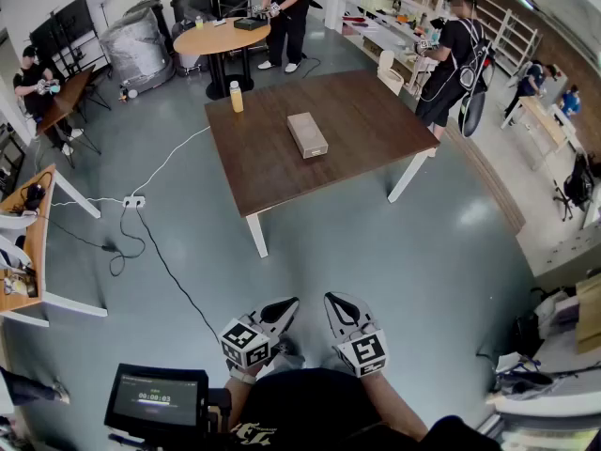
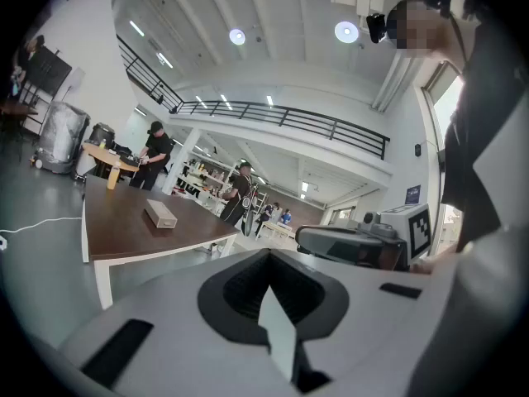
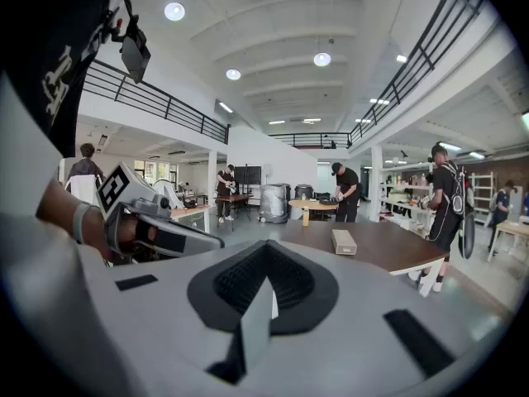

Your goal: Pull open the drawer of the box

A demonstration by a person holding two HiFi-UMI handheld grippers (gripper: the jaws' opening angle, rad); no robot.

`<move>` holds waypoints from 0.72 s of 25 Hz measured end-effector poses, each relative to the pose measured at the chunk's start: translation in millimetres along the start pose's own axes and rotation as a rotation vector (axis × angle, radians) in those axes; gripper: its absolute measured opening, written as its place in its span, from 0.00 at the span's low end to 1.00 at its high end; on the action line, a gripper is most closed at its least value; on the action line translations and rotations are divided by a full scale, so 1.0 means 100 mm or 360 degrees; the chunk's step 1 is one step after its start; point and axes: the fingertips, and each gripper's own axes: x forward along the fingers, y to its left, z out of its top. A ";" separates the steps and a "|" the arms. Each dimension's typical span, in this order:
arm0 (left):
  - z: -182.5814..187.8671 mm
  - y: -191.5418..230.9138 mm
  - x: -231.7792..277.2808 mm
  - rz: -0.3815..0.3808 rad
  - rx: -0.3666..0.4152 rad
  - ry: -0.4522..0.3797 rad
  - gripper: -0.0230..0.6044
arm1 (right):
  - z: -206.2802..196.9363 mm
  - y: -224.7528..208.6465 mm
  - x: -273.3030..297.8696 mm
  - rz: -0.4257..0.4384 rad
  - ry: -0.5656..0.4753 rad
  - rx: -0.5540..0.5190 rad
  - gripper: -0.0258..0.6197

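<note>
The box (image 1: 307,134) is a small tan oblong lying on the brown table (image 1: 357,111), far ahead of me across bare floor. It also shows in the left gripper view, the box (image 2: 160,214), and in the right gripper view, the box (image 3: 344,241); its drawer looks closed. My left gripper (image 1: 285,306) and right gripper (image 1: 335,302) are held side by side close to my body, well short of the table. Both point roughly level toward it. The left gripper (image 2: 266,263) is shut and empty, as is the right gripper (image 3: 263,255).
A yellow bottle (image 1: 236,96) stands at the table's far left corner. Cables and a power strip (image 1: 134,201) lie on the floor to the left. A round table (image 1: 221,38) with a person stands behind; another person (image 1: 455,54) stands at the table's right. Desks line the left, shelves the right.
</note>
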 end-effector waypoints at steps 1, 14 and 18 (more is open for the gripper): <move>-0.01 0.04 -0.04 0.0006 0.0003 0.0002 0.04 | 0.04 0.04 0.03 -0.0002 -0.0002 0.0007 0.02; -0.06 0.20 -0.19 0.0040 -0.0010 0.0003 0.04 | 0.04 0.13 0.14 -0.0014 0.0049 0.0046 0.02; -0.02 0.31 -0.26 0.0046 -0.0017 -0.0005 0.04 | 0.05 0.16 0.26 -0.0013 0.0065 0.0044 0.02</move>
